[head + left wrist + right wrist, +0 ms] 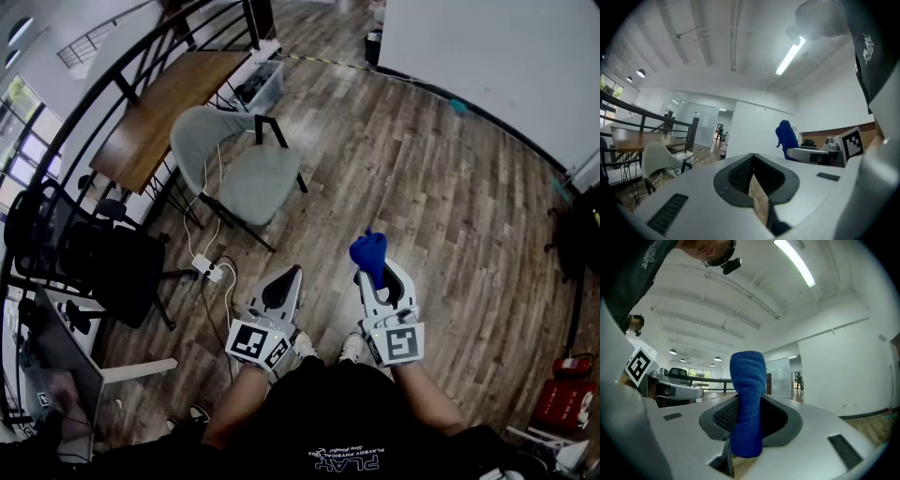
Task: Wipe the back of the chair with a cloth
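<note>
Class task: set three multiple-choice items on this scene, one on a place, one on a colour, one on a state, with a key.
1. Where does the grey chair stand?
A) on the floor beside the table
B) on top of the table
C) behind the person

2. What colour is the cloth?
A) red
B) blue
C) white

3. What state is the right tool in?
A) open and empty
B) shut on the cloth
C) lying on the floor

Key: 1 A, the head view shows the chair on the floor next to the table. 2 B, the cloth is blue in every view. 3 B, the right gripper view shows the cloth pinched between the jaws.
</note>
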`<state>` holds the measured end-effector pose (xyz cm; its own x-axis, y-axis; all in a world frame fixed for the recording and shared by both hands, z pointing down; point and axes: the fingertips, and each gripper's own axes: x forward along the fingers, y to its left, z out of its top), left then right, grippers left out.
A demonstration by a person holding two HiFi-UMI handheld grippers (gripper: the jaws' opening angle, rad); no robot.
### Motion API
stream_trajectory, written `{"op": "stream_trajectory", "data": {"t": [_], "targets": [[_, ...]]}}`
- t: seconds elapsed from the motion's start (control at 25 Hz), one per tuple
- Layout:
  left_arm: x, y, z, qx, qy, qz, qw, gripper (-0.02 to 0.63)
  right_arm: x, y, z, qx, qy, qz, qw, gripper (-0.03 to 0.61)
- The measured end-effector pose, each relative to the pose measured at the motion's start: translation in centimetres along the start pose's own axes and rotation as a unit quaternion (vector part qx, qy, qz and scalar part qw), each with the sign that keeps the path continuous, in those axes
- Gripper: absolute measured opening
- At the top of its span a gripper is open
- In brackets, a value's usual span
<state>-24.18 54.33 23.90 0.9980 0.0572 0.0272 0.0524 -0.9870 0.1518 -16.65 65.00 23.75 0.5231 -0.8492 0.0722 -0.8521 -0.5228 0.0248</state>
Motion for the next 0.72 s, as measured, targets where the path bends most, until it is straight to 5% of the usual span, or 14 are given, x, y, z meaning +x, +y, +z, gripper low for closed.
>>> {"op": "stream_trajectory", "data": {"t": [0.72], "targets": [[-3.4,7.9,1.7,0.010,-0.007,0.085,0.9963,0.003,5.3,5.6,2.8,0.029,-0.097,0.071,0.992,0.123]]}}
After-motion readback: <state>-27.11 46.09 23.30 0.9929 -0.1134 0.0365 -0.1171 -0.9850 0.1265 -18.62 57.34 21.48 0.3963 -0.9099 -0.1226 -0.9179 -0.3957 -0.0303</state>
